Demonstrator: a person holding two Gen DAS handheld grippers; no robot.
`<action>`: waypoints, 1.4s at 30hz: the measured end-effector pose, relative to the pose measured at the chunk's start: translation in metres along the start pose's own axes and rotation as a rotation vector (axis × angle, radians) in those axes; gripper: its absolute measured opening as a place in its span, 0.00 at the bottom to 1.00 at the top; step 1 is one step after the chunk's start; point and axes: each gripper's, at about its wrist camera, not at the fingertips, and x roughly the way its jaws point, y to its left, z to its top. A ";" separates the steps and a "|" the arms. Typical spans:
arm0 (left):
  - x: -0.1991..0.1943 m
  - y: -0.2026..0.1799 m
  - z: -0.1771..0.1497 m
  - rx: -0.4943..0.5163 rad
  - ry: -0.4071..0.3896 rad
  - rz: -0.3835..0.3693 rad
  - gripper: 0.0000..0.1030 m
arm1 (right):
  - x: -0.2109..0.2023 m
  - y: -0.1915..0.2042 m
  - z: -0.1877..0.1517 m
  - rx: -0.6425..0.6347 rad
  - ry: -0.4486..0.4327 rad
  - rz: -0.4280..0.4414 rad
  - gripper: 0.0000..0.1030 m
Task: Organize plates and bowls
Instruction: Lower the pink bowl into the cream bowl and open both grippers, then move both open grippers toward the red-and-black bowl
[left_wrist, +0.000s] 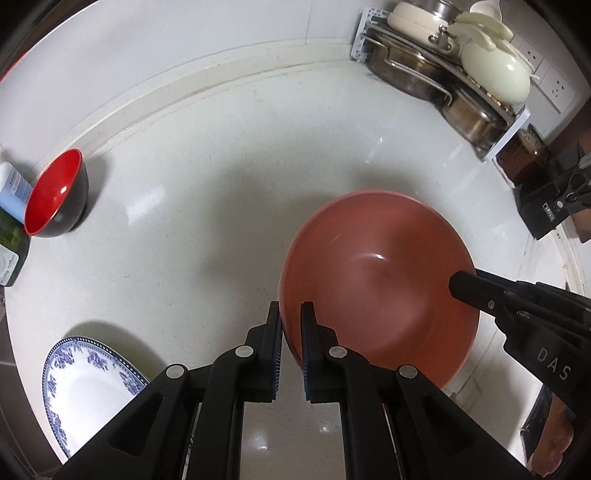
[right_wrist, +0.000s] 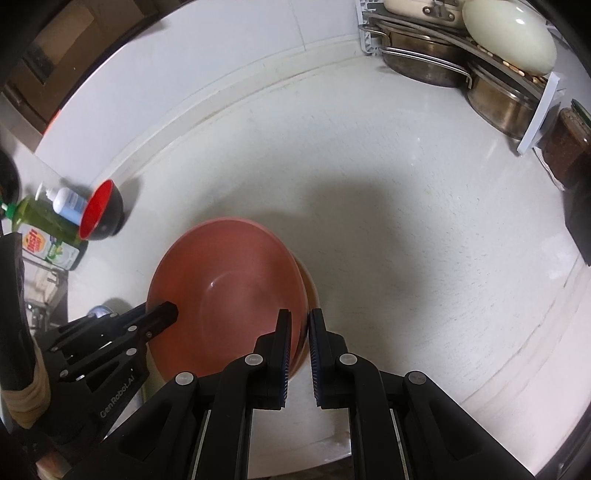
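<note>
A large pink bowl is held between both grippers over the white counter. My left gripper is shut on the bowl's left rim, one finger inside and one outside. On the opposite rim my right gripper is shut the same way. A black bowl with a red inside lies tipped at the far left near the wall. A blue-and-white patterned plate rests at the counter's front left, partly hidden by my left gripper.
A rack with steel pots and cream lids fills the back right corner. A dark jar stands beside it. A green soap bottle and a white bottle sit by the red-and-black bowl.
</note>
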 end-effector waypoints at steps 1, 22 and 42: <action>0.001 -0.001 0.000 -0.001 0.000 0.000 0.09 | 0.002 -0.001 0.000 -0.003 0.004 -0.003 0.11; 0.009 0.003 0.000 -0.057 0.005 0.009 0.34 | 0.014 0.001 -0.001 -0.087 0.028 -0.018 0.29; -0.072 0.092 0.003 -0.132 -0.209 0.165 0.74 | -0.023 0.095 0.025 -0.257 -0.124 0.029 0.49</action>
